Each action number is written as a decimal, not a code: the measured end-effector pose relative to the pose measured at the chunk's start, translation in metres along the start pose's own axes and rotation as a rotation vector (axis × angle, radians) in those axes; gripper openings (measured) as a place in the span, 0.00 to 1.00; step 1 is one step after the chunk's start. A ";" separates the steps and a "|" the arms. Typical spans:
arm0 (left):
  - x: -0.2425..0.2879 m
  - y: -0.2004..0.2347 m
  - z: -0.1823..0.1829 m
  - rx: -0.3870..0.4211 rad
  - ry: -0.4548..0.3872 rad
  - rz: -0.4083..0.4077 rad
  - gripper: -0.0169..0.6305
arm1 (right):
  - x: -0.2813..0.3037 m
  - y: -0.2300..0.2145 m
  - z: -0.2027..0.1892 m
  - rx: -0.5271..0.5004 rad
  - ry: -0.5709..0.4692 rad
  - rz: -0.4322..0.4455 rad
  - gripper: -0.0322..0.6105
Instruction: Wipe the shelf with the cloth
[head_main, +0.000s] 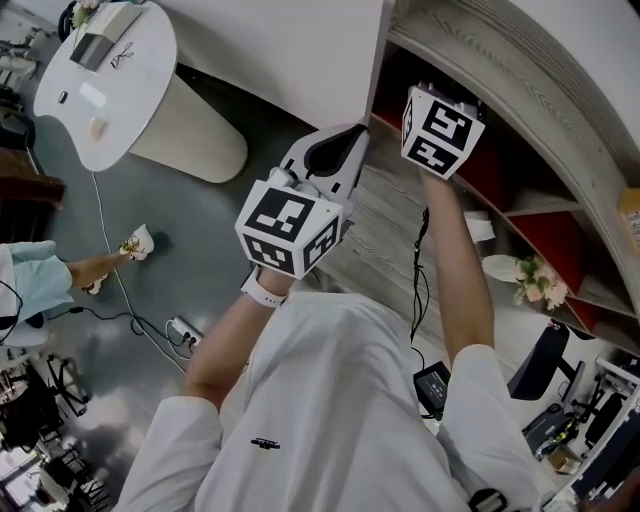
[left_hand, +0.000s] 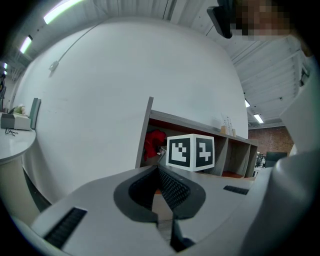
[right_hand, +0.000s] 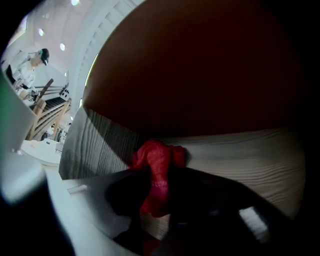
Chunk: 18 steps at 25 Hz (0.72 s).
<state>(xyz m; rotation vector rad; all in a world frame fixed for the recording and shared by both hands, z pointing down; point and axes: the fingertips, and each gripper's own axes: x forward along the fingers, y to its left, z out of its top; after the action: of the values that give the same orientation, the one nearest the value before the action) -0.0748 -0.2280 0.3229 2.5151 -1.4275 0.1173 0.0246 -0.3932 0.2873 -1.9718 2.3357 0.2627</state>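
The crumpled red cloth (right_hand: 157, 160) sits low in the middle of the right gripper view. My right tongs (right_hand: 159, 197) are clamped on it, and a bunched knob sticks out past the dark jaws. The knob rests on the pale wood-grain shelf (right_hand: 240, 150), which runs across the middle of the frame. Above it the dark red back panel (right_hand: 200, 65) fills the upper part. The cloth looks soft and wadded rather than spread, so only a small patch seems to meet the board. I judge that good wiping here means pressing down lightly, sweeping along the grain and reaching the shadowed back edge. The clamp must also hold firm so the wad does not slip out.

In the left gripper view, my left tongs (left_hand: 160, 172) at lower centre are closed on nothing. Beyond them, at mid-frame, the red cloth shows inside the end compartment, just beside the right tongs' marker cube (left_hand: 190, 151).

In the head view, the left tongs are at the centre, outside the shelf. The right tongs reach into the compartment at upper right, where their jaws and the cloth are hidden.
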 end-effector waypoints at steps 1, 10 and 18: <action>-0.002 0.002 0.001 0.000 -0.002 0.004 0.04 | 0.002 0.004 -0.001 0.009 0.002 0.019 0.21; -0.011 0.004 0.001 0.003 -0.006 0.020 0.04 | 0.007 0.020 0.003 0.221 -0.016 0.302 0.21; -0.018 -0.006 -0.005 0.010 0.008 0.012 0.04 | -0.012 0.036 0.025 0.235 -0.058 0.431 0.21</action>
<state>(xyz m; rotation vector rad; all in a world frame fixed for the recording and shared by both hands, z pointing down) -0.0788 -0.2091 0.3239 2.5116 -1.4431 0.1370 -0.0102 -0.3713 0.2674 -1.3302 2.5913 0.0603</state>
